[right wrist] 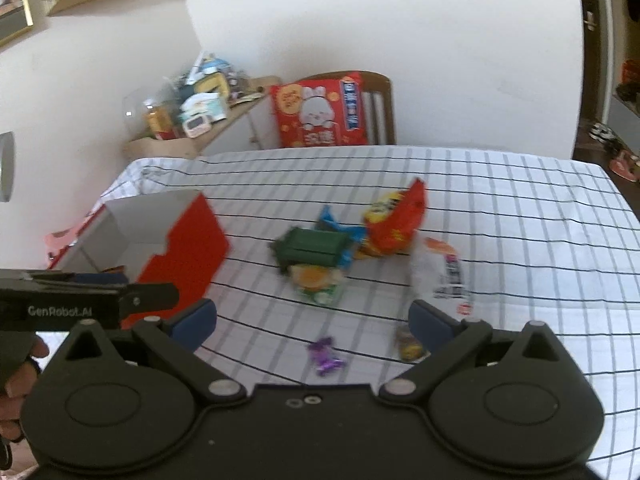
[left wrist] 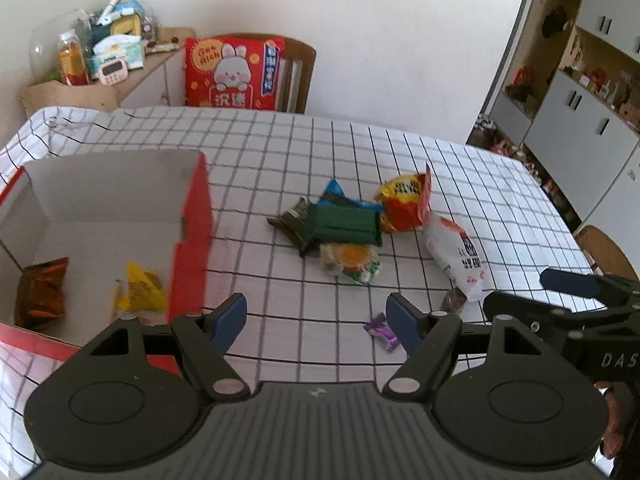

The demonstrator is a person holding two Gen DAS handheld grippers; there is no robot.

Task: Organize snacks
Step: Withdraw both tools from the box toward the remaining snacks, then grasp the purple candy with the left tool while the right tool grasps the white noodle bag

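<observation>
A red-and-white cardboard box (left wrist: 192, 216) stands at the table's left; an orange-brown packet (left wrist: 40, 292) and a yellow packet (left wrist: 140, 288) lie inside. A pile of snacks lies mid-table: a green packet (left wrist: 344, 224), a red-yellow bag (left wrist: 404, 200), a white packet (left wrist: 456, 256), an orange-green packet (left wrist: 352, 262). A purple candy (left wrist: 382, 330) lies nearest. My left gripper (left wrist: 316, 320) is open and empty above the table beside the box. My right gripper (right wrist: 314, 320) is open and empty, above the purple candy (right wrist: 326, 356). The box (right wrist: 188, 248) and green packet (right wrist: 312, 248) show there too.
The table has a checked white cloth (left wrist: 360, 152). A wooden chair with a red rabbit cushion (left wrist: 236, 72) stands behind the far edge. A cluttered shelf (left wrist: 100, 52) is at the back left. Cabinets (left wrist: 580, 108) stand at the right. A small brown snack (right wrist: 408, 344) lies by my right finger.
</observation>
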